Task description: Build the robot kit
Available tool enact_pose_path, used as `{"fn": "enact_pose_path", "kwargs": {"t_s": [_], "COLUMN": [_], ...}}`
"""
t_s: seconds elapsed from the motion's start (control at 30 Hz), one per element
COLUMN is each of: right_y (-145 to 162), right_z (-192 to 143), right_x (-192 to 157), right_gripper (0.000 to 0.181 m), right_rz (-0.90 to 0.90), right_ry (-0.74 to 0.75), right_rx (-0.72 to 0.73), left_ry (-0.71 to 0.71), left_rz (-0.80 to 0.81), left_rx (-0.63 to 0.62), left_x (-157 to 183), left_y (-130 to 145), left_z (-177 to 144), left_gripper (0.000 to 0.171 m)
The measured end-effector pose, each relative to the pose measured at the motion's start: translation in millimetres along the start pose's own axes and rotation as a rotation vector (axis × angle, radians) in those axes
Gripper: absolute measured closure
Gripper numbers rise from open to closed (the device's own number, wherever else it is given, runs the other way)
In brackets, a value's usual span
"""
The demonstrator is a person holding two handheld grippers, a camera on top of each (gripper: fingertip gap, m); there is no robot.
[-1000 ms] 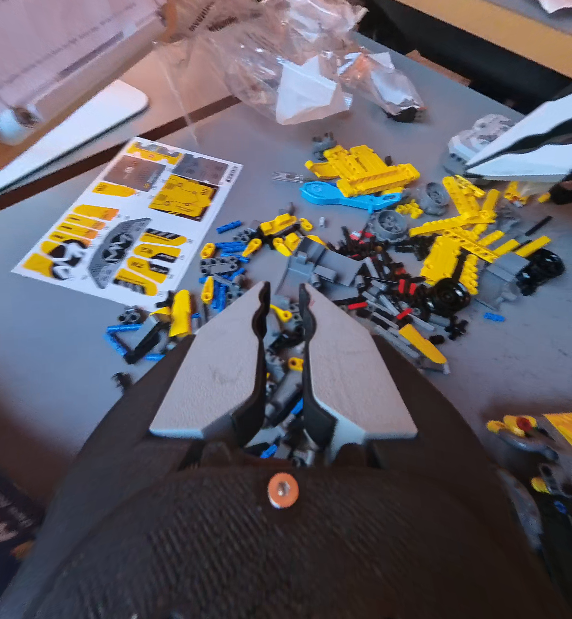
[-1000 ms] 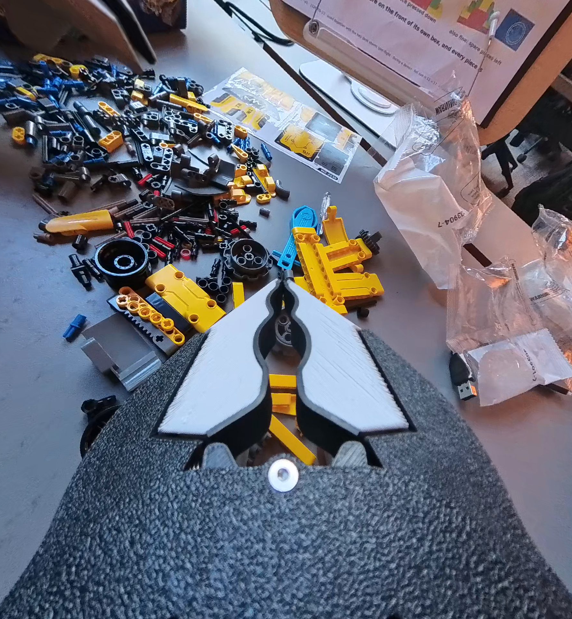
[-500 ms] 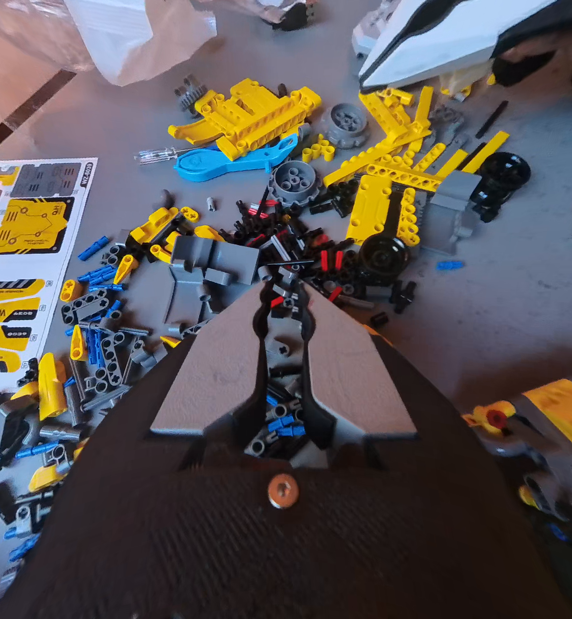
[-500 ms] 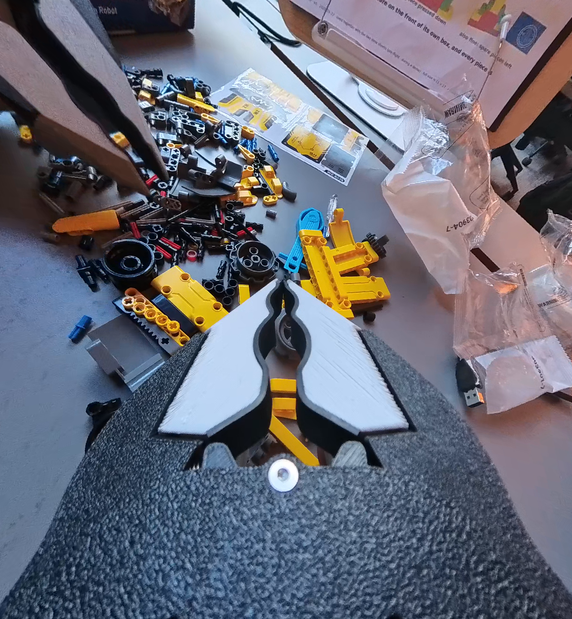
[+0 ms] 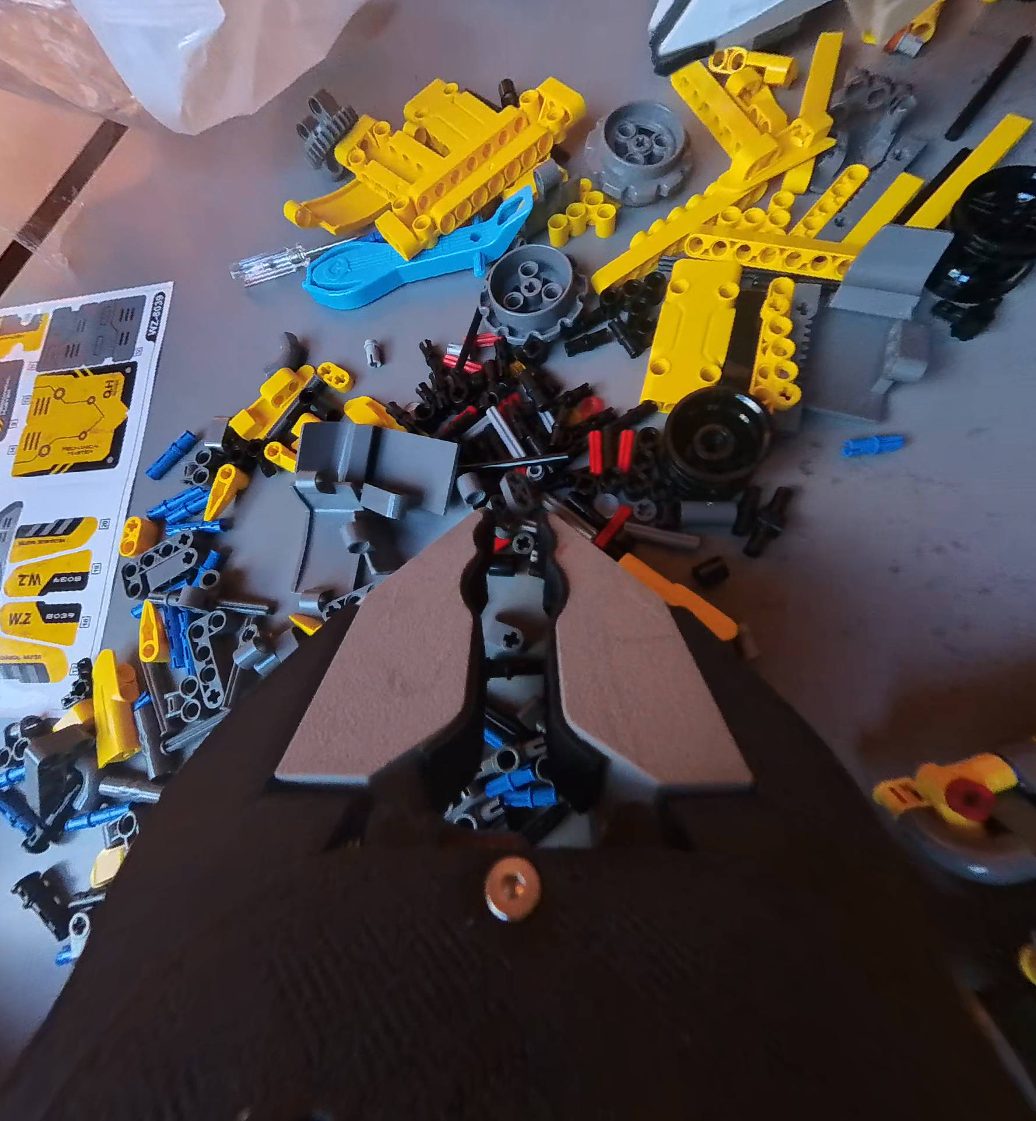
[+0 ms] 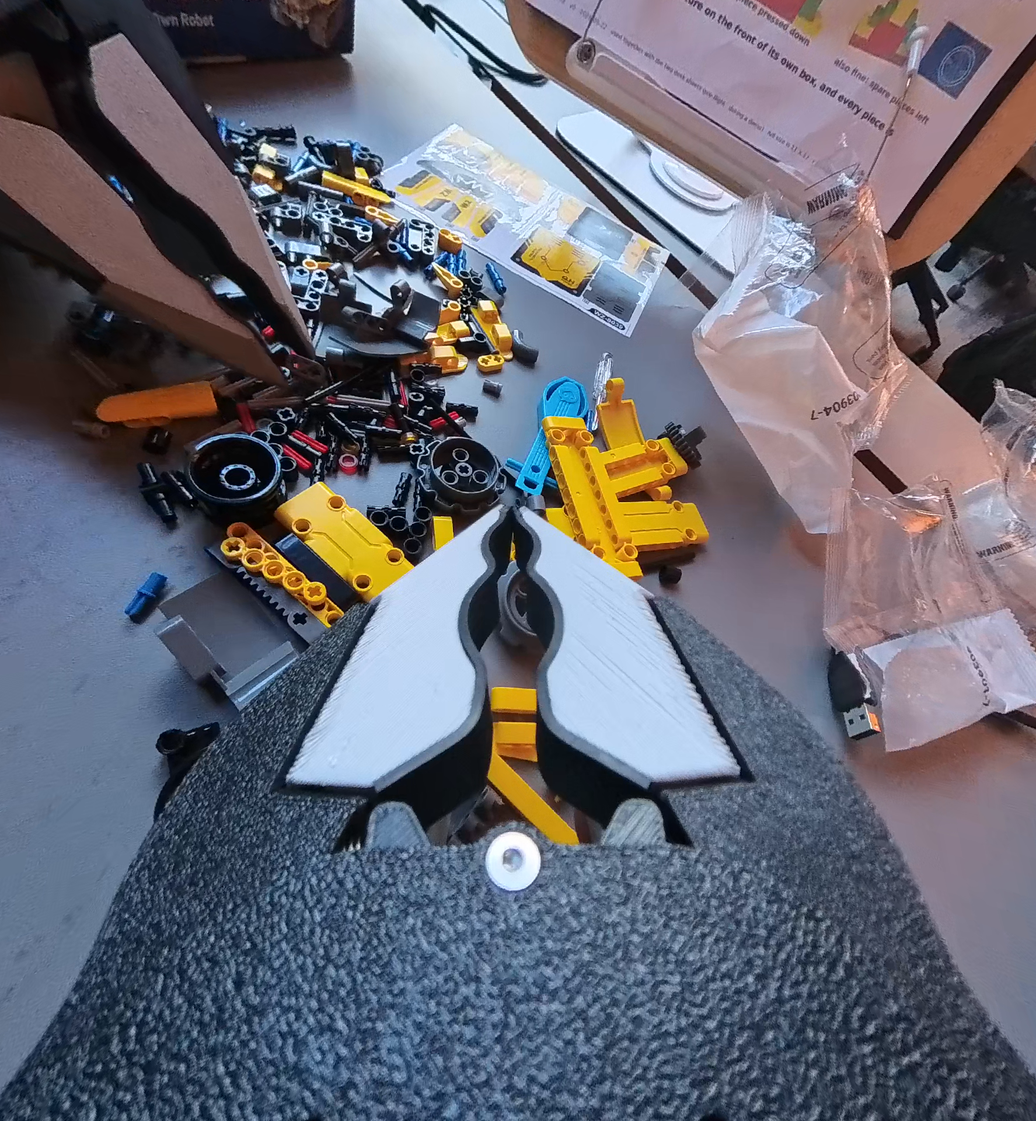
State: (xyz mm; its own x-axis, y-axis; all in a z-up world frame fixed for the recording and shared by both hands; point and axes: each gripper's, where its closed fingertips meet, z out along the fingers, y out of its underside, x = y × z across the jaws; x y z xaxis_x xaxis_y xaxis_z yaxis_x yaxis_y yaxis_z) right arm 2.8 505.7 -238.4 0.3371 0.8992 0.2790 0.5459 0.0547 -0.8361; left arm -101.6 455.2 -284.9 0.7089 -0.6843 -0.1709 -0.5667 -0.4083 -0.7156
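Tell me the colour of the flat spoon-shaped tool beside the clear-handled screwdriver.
Bright blue tool, clearest in the left wrist view.

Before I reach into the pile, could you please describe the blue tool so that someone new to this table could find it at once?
Start at the white sticker sheet on the grey table and look toward the big yellow block of joined beams. The blue tool lies flat, partly under that block, next to a clear-handled screwdriver. It is the only large light-blue piece; the other blue bits are small dark pins.

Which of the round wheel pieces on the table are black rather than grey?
The black wheel beside the yellow panel, and another at the far right; both hubs are grey.
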Motion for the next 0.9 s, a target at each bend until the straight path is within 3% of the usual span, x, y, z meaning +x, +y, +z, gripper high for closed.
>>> {"fn": "enact_pose_path", "kwargs": {"t_s": [0.13, 0.57, 0.67, 0.77, 0.9], "right_y": [4, 4, -14, -46, -75], "right_z": [3, -5, -15, -17, -4], "right_x": [-1, 23, 36, 33, 14], "right_gripper": [0.181, 0.181, 0.181, 0.178, 0.173], "right_rz": [0.002, -0.020, 0.094, 0.250, 0.241], "right_ry": [-0.005, 0.072, 0.077, -0.018, -0.097], "right_rx": [-0.013, 0.009, 0.100, 0.204, 0.160], "left_ry": [-0.003, -0.049, -0.093, -0.125, -0.137], "left_rz": [0.008, -0.002, -0.033, -0.071, -0.107], "left_rx": [0.003, -0.012, -0.002, 0.011, 0.015], "left_x": [1, 0, -5, -10, -12], "left_y": [-1, -5, -9, -13, -13], "left_z": [0, -4, -9, -16, -20], "left_gripper": [0.171, 0.171, 0.171, 0.171, 0.170]}}
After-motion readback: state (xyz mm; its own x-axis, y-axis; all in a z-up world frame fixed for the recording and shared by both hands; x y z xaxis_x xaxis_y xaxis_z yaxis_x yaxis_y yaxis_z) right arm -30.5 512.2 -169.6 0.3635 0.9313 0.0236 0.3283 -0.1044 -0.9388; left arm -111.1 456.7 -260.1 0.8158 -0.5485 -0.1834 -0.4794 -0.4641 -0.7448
